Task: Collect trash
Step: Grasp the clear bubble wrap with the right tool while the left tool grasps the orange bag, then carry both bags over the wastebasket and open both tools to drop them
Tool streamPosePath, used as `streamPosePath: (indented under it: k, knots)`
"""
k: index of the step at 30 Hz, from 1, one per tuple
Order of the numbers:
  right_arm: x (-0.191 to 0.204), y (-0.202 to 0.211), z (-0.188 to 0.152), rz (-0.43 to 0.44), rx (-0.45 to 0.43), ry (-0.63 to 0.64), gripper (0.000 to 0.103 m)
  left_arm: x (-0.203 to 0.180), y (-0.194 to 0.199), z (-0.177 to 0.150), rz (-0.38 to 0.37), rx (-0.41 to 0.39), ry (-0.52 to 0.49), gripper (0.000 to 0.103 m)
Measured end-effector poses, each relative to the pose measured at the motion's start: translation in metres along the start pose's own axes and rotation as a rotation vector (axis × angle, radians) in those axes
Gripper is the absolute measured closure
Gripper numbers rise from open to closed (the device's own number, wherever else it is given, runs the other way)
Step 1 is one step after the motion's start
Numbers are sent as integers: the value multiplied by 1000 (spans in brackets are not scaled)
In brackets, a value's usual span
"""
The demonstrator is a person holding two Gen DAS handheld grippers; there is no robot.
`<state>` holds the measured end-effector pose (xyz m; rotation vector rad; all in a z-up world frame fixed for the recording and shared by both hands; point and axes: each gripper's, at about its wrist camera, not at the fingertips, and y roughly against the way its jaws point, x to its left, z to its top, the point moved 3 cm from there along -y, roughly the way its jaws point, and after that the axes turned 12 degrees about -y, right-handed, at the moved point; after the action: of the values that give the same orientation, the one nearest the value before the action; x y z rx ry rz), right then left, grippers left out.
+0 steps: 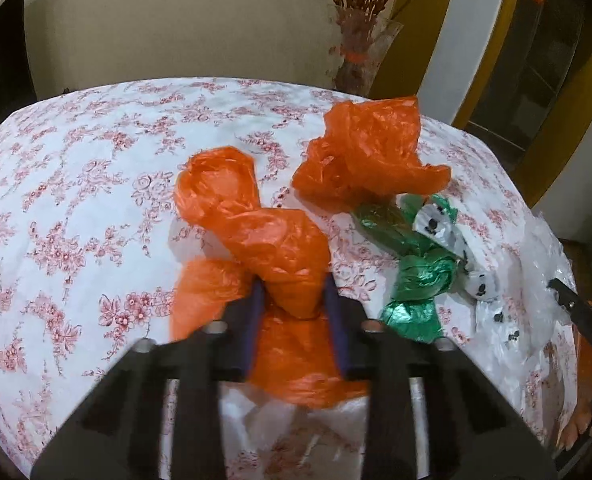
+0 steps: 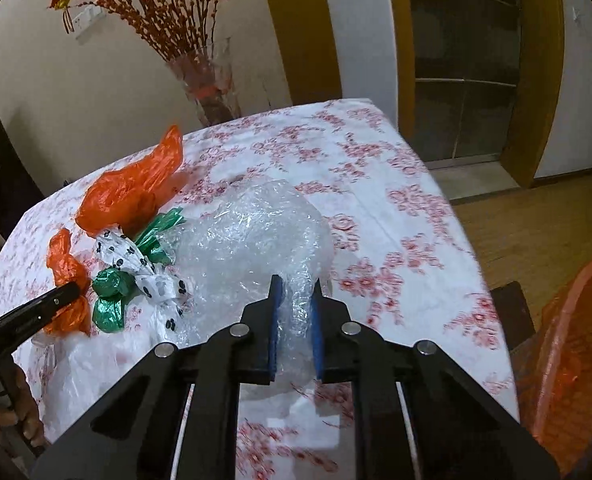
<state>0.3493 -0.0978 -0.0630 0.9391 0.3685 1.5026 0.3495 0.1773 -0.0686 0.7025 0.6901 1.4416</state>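
Left wrist view: the left gripper (image 1: 294, 296) has its 2 blue-padded fingers clamped on the neck of a twisted orange bag (image 1: 252, 220), which rises from the floral tablecloth (image 1: 76, 200) ahead of the jaws. A second crumpled orange bag (image 1: 367, 160) sits just beyond and to the right, apart from the first. Beside it lie green plastic wrappers (image 1: 415, 276) tangled with a white bag printed with black paw marks (image 1: 447, 236). At far right, clear bubble wrap (image 1: 543, 256) and the tip of the other tool. A glass vase of dried red branches (image 1: 359, 40) stands behind the table.

Right wrist view: the right gripper (image 2: 296, 312) is closed on a fold of the clear bubble wrap (image 2: 256, 236), a large bundle resting on the cloth (image 2: 395, 200). Left of it, the green wrappers (image 2: 112, 296), paw-print bag (image 2: 128, 256), far orange bag (image 2: 132, 192) and the held orange bag (image 2: 66, 264), with the left tool (image 2: 56, 296) on it. An orange mesh basket (image 2: 555, 360) sits off the table edge, lower right.
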Motion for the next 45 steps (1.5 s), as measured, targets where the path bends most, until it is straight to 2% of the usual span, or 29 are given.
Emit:
streamPosePath:
  k: [8, 17, 29, 45]
  knots:
    - [-23, 37, 10, 13, -55, -34, 90, -2, 38, 8, 5, -75, 6, 79]
    - [-52, 77, 11, -4, -118, -54, 90, -41, 79, 20, -14, -142, -46, 79]
    - [-116, 132, 6, -61, -211, -130, 90, -140, 103, 16, -130, -178, -170, 78]
    - [-203, 185, -13, -213, -326, -197, 89, -300, 103, -8, -366, -144, -345, 78]
